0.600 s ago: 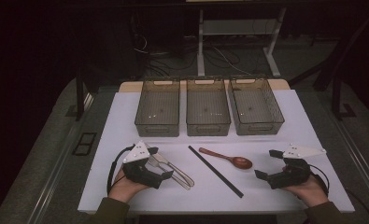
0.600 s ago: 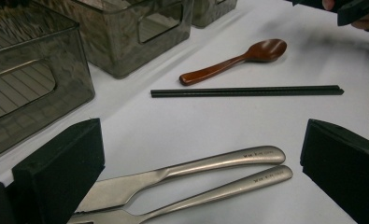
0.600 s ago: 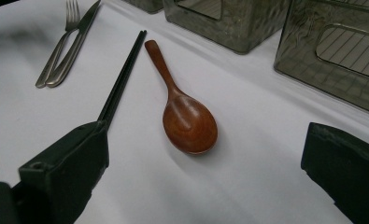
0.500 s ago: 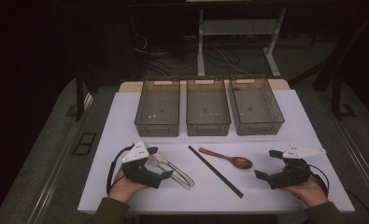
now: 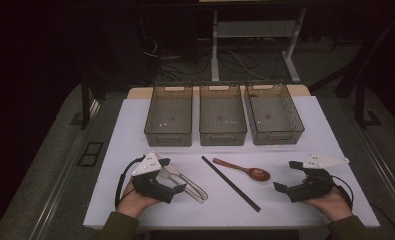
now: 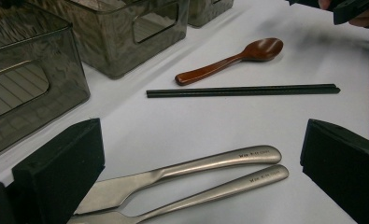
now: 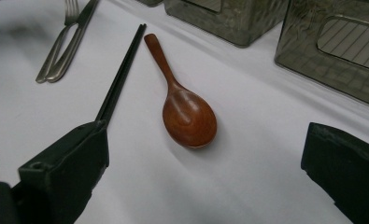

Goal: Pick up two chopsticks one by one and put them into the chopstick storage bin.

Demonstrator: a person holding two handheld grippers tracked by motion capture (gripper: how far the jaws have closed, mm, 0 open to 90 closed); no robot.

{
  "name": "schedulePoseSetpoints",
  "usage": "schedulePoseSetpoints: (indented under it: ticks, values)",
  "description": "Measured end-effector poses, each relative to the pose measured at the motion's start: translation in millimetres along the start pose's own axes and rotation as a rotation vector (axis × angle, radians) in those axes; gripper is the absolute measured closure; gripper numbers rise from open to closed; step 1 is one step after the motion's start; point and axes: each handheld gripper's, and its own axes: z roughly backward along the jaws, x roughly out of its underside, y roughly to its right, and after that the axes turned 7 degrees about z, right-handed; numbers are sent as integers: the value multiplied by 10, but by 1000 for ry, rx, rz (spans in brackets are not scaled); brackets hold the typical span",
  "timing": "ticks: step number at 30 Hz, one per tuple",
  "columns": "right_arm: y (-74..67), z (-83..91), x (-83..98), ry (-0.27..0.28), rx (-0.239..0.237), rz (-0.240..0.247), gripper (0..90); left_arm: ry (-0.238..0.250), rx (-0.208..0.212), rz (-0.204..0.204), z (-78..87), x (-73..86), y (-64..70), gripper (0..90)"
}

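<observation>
Your left tool (image 6: 191, 186) stands wide open, gripping nothing, with the metal knife (image 6: 182, 171) and fork (image 6: 210, 193) lying between its jaws on the white surface (image 6: 210, 121). Your right tool (image 7: 201, 182) is open too; the wooden spoon (image 7: 184, 109) lies just ahead, the black chopsticks (image 7: 121, 72) beside its left jaw, the bins (image 7: 331, 46) beyond.

A lab: white-topped table (image 5: 335, 130) in a dark room, loose cables (image 5: 185, 62) on the floor behind.
</observation>
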Motion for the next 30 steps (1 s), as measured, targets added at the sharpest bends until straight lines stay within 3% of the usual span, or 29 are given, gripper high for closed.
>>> schedulePoseSetpoints:
  ticks: [11, 16, 30]
  values:
    - [-62, -21, -73, 2, -9, 0, 4, 14, 7, -5, 17, 31, 17, 0]
    - [-42, -9, -95, 26, -19, -25, 4, 10, 3, -6, 6, 26, 16, 0]
    - [-85, -89, -191, 16, -55, -9, 47, 11, -3, 6, 16, 40, 8, 0]
